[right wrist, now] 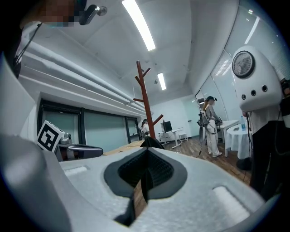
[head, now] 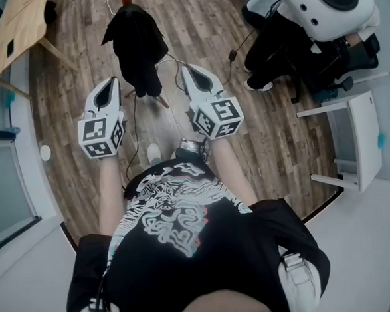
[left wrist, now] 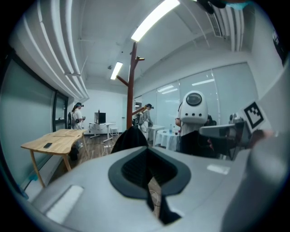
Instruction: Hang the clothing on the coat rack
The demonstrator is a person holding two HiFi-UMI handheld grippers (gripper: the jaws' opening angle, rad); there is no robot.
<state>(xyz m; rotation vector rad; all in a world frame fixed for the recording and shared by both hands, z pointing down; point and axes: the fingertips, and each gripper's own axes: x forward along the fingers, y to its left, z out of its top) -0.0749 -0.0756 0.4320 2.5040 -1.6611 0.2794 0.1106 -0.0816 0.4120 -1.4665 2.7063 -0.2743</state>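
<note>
We stand on a wooden floor (head: pixel 192 25), a bare wooden surface (head: pixel 13 31) at left. The left gripper (head: pixel 112 84) has its jaws pressed together, empty. The black clothing (head: pixel 137 46) hangs on the coat rack (left wrist: pixel 130 86) just ahead. The right gripper (head: pixel 189 72) is likewise closed on nothing.

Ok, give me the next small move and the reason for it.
Probably ease both tools back and stop. The black garment already hangs on the coat rack. The left tool and the right tool are both shut with nothing between their jaws, and they appear clear of the garment.
</note>
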